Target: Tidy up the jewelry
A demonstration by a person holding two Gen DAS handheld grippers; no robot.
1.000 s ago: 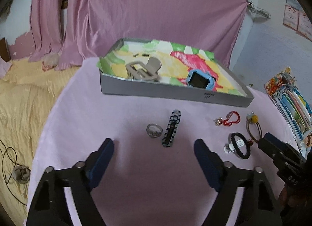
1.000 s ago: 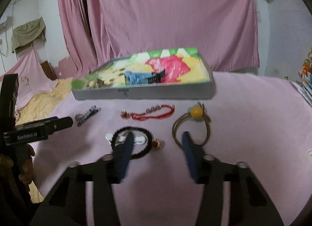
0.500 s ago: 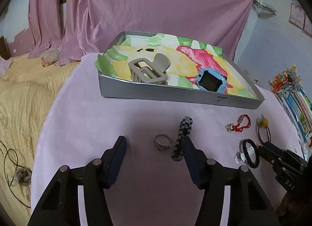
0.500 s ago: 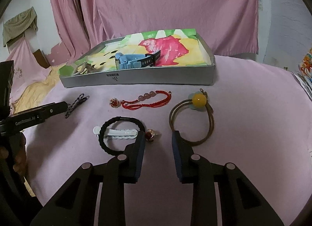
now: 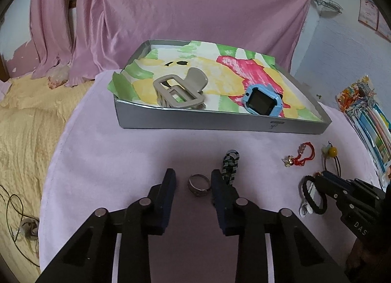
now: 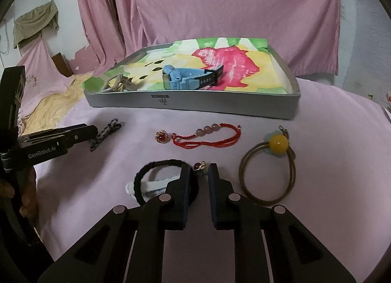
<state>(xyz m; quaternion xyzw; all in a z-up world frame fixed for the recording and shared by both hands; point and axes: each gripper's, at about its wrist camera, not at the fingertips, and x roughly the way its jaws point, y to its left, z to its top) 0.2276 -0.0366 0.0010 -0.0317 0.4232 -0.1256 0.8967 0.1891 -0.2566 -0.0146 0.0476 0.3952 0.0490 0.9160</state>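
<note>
Left gripper (image 5: 193, 181) low over the pink tablecloth (image 5: 117, 161), fingers apart, straddling the silver metal ring (image 5: 199, 184). Ring lies flat between the two pads, closer to the right finger (image 5: 220, 190); can't tell if that pad touches it. No clamp. Black-and-grey striped hair clip (image 5: 230, 166) sits just beyond the right fingertip, pointing away from the gripper.

Right gripper (image 6: 199, 173) fingers narrowly apart, small gap, nothing clamped. Small gold-and-red bead charm (image 6: 200, 166) sits at the mouth of the gap, just ahead of the tips. Black fabric hair tie (image 6: 156, 164) loops to the left of the left finger, which covers part of its rim; white plastic clip (image 6: 156, 184) lies inside that loop. Brown elastic hair tie with yellow ball (image 6: 278, 145) is right of the right finger, apart from it. Red cord bracelet with pink beads (image 6: 207, 136) lies ahead of both fingers, well clear.

Farther ahead: grey cardboard box lid (image 6: 220, 106) lined with colourful painted paper. Inside it, a blue child's smartwatch (image 6: 180, 79) and a beige plastic claw clip (image 5: 182, 91), apart from each other.

Stack of coloured cards (image 5: 366, 117) at the far right of the left view.
</note>
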